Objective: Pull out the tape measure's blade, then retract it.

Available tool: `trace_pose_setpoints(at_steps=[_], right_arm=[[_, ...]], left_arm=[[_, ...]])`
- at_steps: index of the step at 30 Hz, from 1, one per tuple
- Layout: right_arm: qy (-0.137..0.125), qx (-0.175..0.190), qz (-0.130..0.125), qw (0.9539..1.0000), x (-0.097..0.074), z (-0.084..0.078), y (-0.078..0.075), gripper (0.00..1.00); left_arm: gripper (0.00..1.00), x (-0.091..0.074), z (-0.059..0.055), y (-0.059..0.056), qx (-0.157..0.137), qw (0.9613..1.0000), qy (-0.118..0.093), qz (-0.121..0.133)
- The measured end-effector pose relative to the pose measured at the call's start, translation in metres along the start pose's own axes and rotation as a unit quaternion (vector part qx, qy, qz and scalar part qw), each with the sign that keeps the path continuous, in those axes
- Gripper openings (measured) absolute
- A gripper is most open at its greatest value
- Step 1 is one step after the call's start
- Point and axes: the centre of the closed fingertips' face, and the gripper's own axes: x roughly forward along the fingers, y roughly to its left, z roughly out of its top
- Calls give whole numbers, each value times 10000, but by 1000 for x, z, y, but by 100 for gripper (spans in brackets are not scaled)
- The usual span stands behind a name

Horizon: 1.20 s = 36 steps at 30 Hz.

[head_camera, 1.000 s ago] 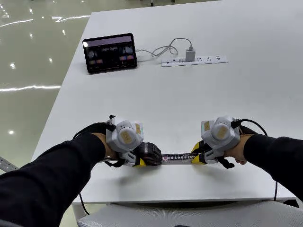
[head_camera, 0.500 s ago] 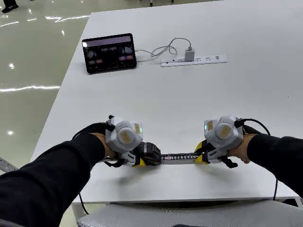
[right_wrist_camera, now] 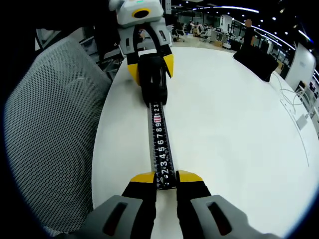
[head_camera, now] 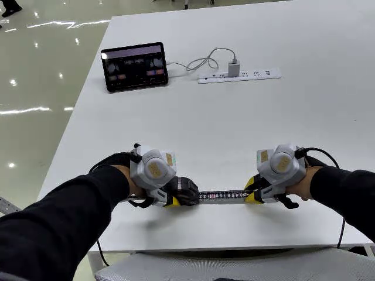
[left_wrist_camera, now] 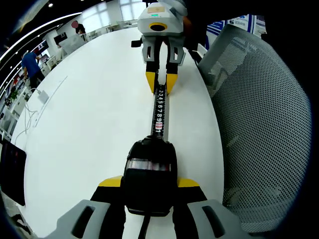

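Both forearms, in dark sleeves (head_camera: 64,216), reach in from the lower corners of the head view. They are held low over the near edge of the white table (head_camera: 234,129), and the two grippers point at each other.

The left gripper (head_camera: 177,197) sits left of centre with its jaws turned toward the right. They are spread about as wide as the tape measure's black case (head_camera: 187,191) and press it from both sides. In the left gripper view the yellow tips show at either flank of the case, which fills the space between them.

The right gripper (head_camera: 251,191) is well apart from the left one and faces back toward it. Its jaws are nearly together and pinch the free end of the blade (head_camera: 222,194). In the right gripper view the yellow tips close on the blade's first markings.

The blade is drawn partway out and runs straight from the mouth of the case to the right gripper's tips, parallel to the table's near edge and low over it. Whether it touches the surface cannot be told. Printed numbers show along its length.

Farther back on the table a dark tablet (head_camera: 134,65) stands with its screen lit. To its right lies a white power strip (head_camera: 240,74) with a cable plugged in. A grey mesh chair (left_wrist_camera: 264,124) stands just off the near edge.
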Motion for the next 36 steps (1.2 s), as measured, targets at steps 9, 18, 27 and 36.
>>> trace_pose_setpoints(at_steps=[9,18,27,36], right_arm=[[44,48,-28,10000,-6,-7,-1,10],[53,99,-45,9999,-9,-12,-1,10],[87,106,-28,9999,-11,-16,-2,10],[120,108,-25,9999,-15,-20,-6,10]], left_arm=[[32,-1,1,0,0,10000,-8,0],[32,-1,0,0,-12,10000,-10,4],[32,-1,0,1,-41,10000,-9,21],[32,-1,0,1,-64,10000,-12,25]])
